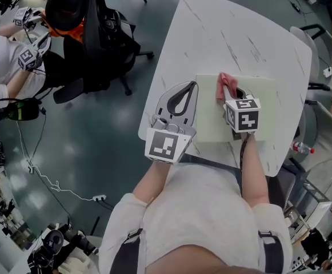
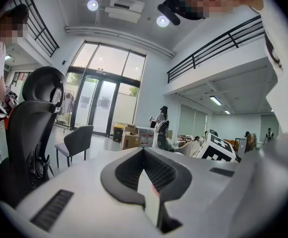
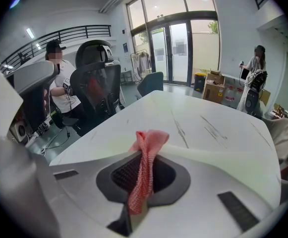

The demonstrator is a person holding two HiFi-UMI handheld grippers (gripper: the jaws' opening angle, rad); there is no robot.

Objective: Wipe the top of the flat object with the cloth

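While I look down from the head view, the right gripper (image 1: 233,96) sits over the far-left part of the flat object (image 1: 260,99), a pale green sheet lying on the white marbled table (image 1: 228,33). Its jaws are pinched together on the pink cloth (image 3: 144,167), and the right gripper view shows the fabric running up through the seam and bunching out past the tips. From above, the cloth looks to be down on the sheet's far-left corner, though I can't swear it's pressed flat. The left gripper (image 1: 188,90) rests to the left of the sheet near the table's left edge, jaws drawn together with nothing I can name between them (there's a pale sliver at the seam in its own view, which I can't identify). As for progress, I judge we're early or mid-wipe: the cloth is in hand and at the sheet, but the surface shows no streaks or marks to tell me which part is done. By my reading, most of the sheet, to the right and on the near side, is left to cover.
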